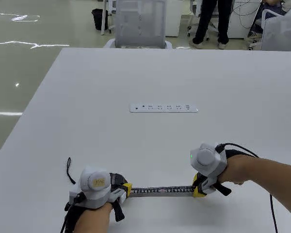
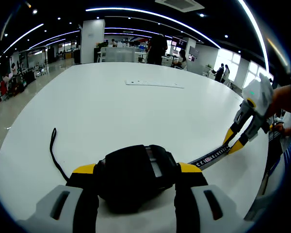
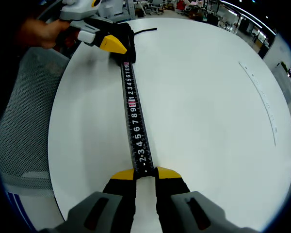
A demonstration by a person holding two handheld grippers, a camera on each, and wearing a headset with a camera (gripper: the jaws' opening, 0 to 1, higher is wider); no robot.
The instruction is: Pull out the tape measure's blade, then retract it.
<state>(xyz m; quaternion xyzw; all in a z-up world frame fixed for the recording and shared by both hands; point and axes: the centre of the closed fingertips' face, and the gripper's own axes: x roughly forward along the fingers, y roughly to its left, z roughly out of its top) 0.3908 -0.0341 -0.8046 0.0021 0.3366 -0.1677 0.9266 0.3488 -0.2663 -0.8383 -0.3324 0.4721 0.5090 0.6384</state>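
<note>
The left gripper [image 2: 136, 169] clamps the tape measure [image 2: 131, 187]. The right gripper [image 3: 145, 173] pinches the blade [image 3: 135, 121] tip, so the blade stretches between them. Pull-out looks partly done, and retraction is not yet started.

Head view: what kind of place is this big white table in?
Probably an open-plan office or lab: a big white worktable with a socket strip on it and a mesh office chair at its far end.

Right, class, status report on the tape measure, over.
Left gripper shut on the case. Right gripper shut on the blade tip, blade drawn out flat along the table. Power strip well off, nothing in the way.
</note>
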